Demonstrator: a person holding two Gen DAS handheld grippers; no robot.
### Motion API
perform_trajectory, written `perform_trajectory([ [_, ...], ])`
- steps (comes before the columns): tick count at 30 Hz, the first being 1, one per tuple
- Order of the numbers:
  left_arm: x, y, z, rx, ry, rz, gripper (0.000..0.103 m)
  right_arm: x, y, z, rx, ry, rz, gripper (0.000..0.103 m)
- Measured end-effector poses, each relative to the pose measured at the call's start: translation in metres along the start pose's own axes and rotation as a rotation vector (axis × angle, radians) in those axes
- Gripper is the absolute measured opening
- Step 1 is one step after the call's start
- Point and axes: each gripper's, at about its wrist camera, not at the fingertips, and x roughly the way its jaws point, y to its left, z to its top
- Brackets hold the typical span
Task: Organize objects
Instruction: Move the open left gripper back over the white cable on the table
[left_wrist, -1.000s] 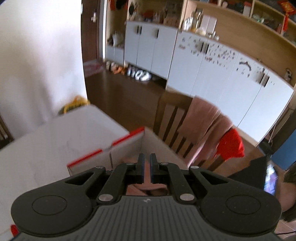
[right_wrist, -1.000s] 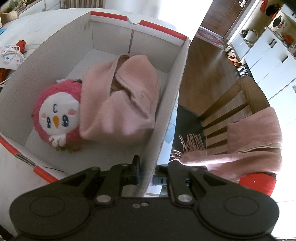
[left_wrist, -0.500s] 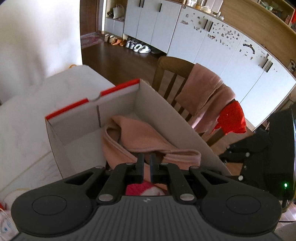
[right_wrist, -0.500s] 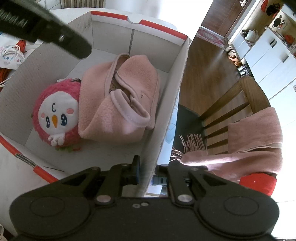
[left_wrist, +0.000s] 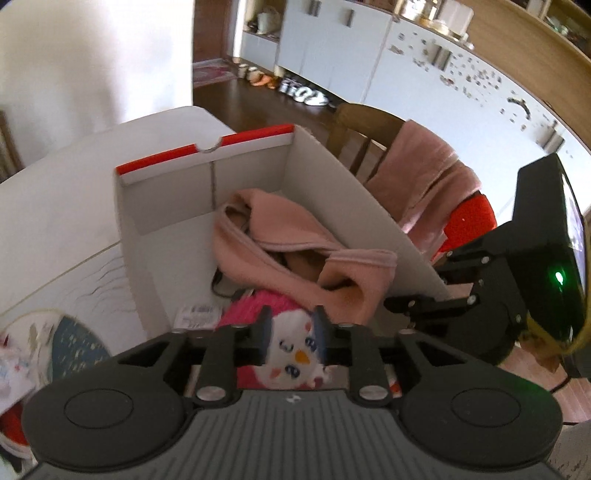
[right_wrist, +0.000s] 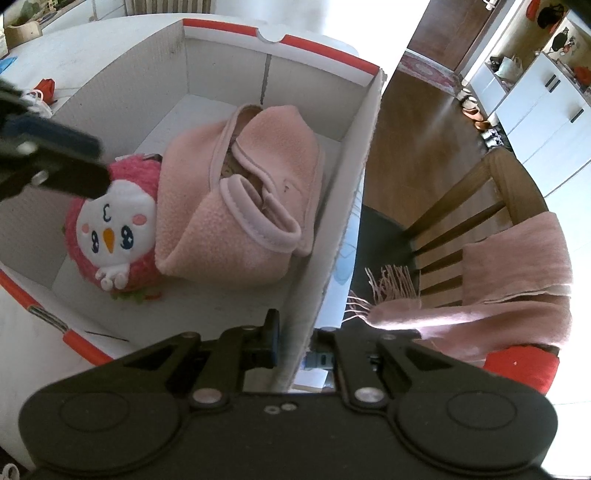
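A white cardboard box (right_wrist: 347, 155) with red rim strips stands on a white table; it also shows in the left wrist view (left_wrist: 166, 236). Inside lie a pink plush penguin (right_wrist: 114, 225) and a folded pink fleece garment (right_wrist: 243, 206). My right gripper (right_wrist: 293, 341) is shut on the box's right wall near its front corner. My left gripper (left_wrist: 291, 332) is open above the plush penguin (left_wrist: 291, 354), with the pink garment (left_wrist: 288, 254) just beyond it. The left gripper's fingers (right_wrist: 62, 166) reach in from the left in the right wrist view.
A wooden chair (right_wrist: 480, 206) draped with a pink scarf (right_wrist: 517, 266) and a red cloth (right_wrist: 521, 365) stands right of the box. A round patterned item (left_wrist: 70, 339) and small clutter lie on the table left of the box. White cabinets (left_wrist: 424, 85) line the far wall.
My left gripper has swung down over the box, come close above the plush penguin and opened its jaws. The right gripper has kept its hold on the box wall.
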Motion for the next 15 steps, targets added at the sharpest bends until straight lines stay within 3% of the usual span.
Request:
perform_trajectory([
  [3, -0.015, 0.004, -0.011, -0.037, -0.034, 0.025, 0.064, 0.0, 0.0, 0.0, -0.007, -0.001, 0.003, 0.01],
  [6, -0.032, 0.009, -0.021, -0.068, -0.059, 0.042, 0.065, 0.001, -0.002, 0.0, 0.002, 0.002, 0.013, 0.011],
  [9, -0.049, 0.02, -0.03, -0.109, -0.083, 0.061, 0.075, 0.002, -0.003, 0.0, 0.014, 0.007, 0.02, 0.011],
  [15, -0.084, 0.047, -0.053, -0.156, -0.125, 0.11, 0.084, 0.001, -0.001, 0.001, 0.032, 0.014, 0.019, 0.012],
])
